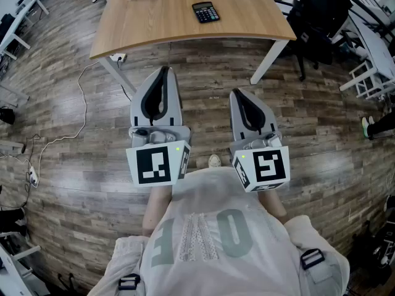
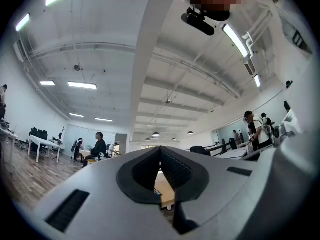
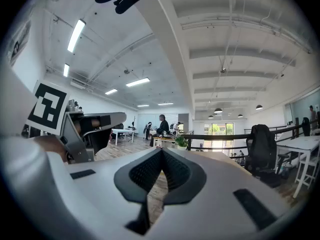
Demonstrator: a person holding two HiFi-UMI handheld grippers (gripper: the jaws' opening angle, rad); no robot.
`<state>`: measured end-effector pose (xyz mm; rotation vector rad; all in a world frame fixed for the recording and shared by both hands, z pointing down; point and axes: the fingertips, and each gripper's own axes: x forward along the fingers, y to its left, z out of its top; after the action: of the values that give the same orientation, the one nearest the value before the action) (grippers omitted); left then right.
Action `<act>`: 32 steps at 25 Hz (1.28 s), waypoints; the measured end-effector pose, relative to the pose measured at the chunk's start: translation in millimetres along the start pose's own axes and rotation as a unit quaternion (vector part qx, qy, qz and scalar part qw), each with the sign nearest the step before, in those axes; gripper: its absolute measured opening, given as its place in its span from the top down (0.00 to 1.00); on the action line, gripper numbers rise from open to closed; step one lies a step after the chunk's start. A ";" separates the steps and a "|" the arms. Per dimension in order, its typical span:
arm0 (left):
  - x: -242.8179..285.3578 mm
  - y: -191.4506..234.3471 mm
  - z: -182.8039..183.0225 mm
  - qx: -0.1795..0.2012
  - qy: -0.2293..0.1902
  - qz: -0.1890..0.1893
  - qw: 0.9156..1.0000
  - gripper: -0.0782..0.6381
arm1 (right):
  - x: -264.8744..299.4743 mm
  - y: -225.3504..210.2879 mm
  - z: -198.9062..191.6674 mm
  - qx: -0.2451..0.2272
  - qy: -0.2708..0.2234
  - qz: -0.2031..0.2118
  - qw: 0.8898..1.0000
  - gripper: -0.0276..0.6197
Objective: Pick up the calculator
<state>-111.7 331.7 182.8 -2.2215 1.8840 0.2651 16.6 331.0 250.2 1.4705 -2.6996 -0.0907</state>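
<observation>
Holds the left tool [image 1: 164, 73] out in front, jaws pressed together on nothing, tips tilted slightly upward. Holds the right tool [image 1: 238, 94] just beside it and about level, jaws likewise pressed together and empty. Carries both close against a pale shirt [image 1: 210, 239], with a shoe tip [image 1: 214, 161] showing between them below. Points both over a wood plank floor [image 1: 203, 103], well short of the bench [image 1: 142, 23]. Touches nothing with either tool. Leaves the calculator [image 1: 205, 12] lying flat on the bench top, a little right of its middle and back from the near edge, well apart from both tools. Looks out past a white cable [image 1: 82, 97] looping across the floor left of the bench's leg. Takes in a black chair [image 1: 318, 11] just beside the bench's right edge.
</observation>
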 end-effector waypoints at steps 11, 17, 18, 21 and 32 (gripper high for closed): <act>10.4 -10.2 -8.8 0.013 0.016 0.001 1.000 0.88 | -2.1 -22.6 4.6 0.019 -0.023 -0.005 1.000 0.93; 25.5 -14.5 -19.6 0.016 0.029 0.007 0.999 0.88 | 2.5 -45.7 -7.0 0.029 -0.013 -0.011 0.999 0.93; 30.1 -15.7 -20.3 0.019 0.029 0.007 0.999 0.88 | 4.0 -50.5 -9.2 0.033 -0.012 -0.011 0.999 0.93; 46.0 -18.8 -18.8 0.027 0.028 0.006 0.999 0.88 | 8.5 -65.2 -15.5 0.045 -0.012 -0.011 0.999 0.93; 100.2 -42.9 -31.2 0.078 0.033 -0.014 0.996 0.88 | 32.4 -118.7 -37.1 0.080 -0.014 -0.008 0.997 0.93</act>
<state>-53.0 234.7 187.3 -2.1744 1.8368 0.0377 101.6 238.8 278.2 1.5416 -2.7752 0.1078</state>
